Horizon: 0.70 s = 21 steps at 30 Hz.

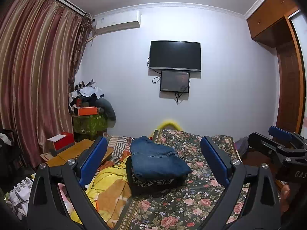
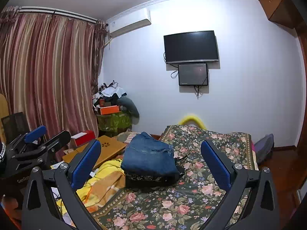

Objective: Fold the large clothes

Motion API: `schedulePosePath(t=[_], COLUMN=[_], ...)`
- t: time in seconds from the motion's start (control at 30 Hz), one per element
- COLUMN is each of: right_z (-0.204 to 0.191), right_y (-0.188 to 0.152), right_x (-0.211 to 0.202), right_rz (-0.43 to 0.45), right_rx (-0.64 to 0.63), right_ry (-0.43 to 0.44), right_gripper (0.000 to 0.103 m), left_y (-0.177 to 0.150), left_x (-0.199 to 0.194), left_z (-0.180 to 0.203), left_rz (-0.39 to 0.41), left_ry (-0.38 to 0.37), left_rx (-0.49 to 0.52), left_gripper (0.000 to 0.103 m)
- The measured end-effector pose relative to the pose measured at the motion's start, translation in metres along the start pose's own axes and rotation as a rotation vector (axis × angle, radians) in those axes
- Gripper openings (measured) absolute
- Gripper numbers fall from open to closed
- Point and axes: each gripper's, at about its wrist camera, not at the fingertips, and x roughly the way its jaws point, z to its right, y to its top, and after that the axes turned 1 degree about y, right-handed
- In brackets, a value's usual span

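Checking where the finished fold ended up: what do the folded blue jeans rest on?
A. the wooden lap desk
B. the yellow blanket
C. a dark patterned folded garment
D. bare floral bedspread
C: the folded blue jeans sit atop a dark patterned folded garment, which lies on the floral bedspread.

The bed point(image 1: 191, 201) wears a dark floral cover (pink roses). Near its middle lies a stack of folded clothes point(image 1: 159, 172), blue jeans point(image 1: 157, 159) uppermost; a yellow-orange blanket point(image 1: 109, 187) bunches at its nine o'clock.
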Motion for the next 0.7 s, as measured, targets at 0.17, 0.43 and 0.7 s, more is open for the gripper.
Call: schedulePosePath(t=[0.17,0.43,0.7], right_z=[0.002,0.006,0.005], right_y=[-0.008,-0.013,-0.011], right_x=[-0.003,-0.005,-0.008], right_rz=[-0.009,-0.035,-0.045], right_rx=[0.009,0.018,0.021], right_ry=[-0.005,-0.005,-0.004], right_gripper=[0.103,0.103,0.103], left_y=[-0.002,-0.005,-0.008], left_x=[0.004,0.01,0.013], left_z=[-0.002,0.004,0.009], left_rz=[-0.01,-0.027,-0.034], left_ry=[-0.004,0.0,-0.005], left_rx=[-0.008,0.012,0.02], left_gripper=[0.098,0.098,0.099])
